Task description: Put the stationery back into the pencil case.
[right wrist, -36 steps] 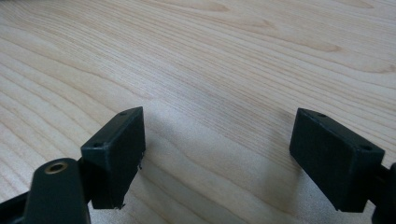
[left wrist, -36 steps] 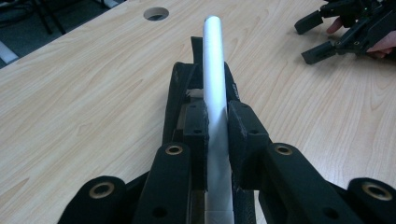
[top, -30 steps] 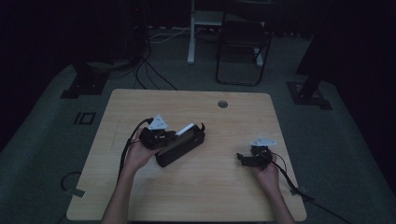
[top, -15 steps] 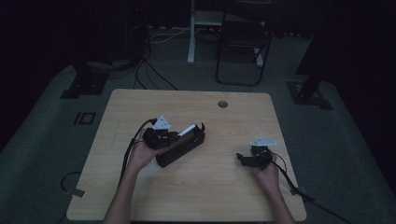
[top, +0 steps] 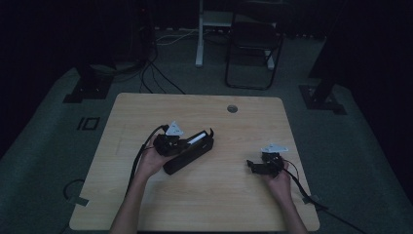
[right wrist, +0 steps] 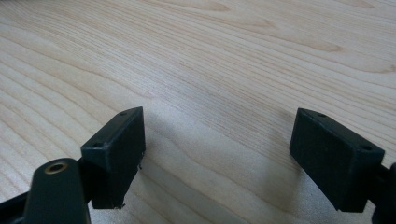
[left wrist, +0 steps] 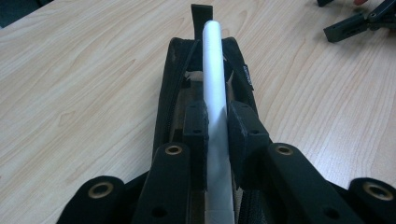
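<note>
Left gripper (left wrist: 217, 135) fingers clamp white tube (left wrist: 214, 70) over black case (left wrist: 175, 79); right gripper (right wrist: 219, 154) fingers wide, empty.

The high view looks forward and down from above the person's near side, taking in the whole wooden table (top: 195, 195) and the dark floor beyond. The left gripper view sits close and low, facing along a white pen (left wrist: 215, 84) in a black case (left wrist: 170, 84) toward the table's right. The right gripper view hovers very near the bare tabletop. All three views share the wood surface.
</note>
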Demonstrator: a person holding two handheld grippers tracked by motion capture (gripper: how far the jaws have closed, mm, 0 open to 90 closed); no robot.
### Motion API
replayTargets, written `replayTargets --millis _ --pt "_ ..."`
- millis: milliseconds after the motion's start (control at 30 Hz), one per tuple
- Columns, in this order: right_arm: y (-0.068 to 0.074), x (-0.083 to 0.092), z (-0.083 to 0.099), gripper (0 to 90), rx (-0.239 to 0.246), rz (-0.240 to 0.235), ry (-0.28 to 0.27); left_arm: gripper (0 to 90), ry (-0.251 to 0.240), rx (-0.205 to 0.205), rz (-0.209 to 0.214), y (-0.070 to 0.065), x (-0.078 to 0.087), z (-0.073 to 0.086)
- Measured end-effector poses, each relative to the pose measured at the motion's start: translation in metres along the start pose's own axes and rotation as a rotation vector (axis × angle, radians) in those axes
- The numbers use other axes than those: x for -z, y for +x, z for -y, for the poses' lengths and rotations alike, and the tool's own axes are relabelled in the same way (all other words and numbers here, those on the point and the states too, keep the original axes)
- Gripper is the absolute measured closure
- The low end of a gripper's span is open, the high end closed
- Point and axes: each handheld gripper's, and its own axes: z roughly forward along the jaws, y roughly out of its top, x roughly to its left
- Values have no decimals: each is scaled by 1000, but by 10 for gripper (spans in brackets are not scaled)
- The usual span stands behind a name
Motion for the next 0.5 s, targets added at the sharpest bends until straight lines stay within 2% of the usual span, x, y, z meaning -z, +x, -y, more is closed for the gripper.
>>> replayTargets --millis 67,167,267,367,500 --pt "0 0 0 184 0 0 0 775 6 -2 4 0 0 0" --pt "0 0 0 184 0 0 0 672 12 -2 -2 0 0 0" --pt "0 0 0 184 1 0 0 612 2 0 -8 -1 3 0" --pt "0 0 0 184 0 -1 0 570 -22 5 -25 0 12 -2" --pt "0 0 0 184 1 -1 0 532 -73 21 -66 7 33 -2"
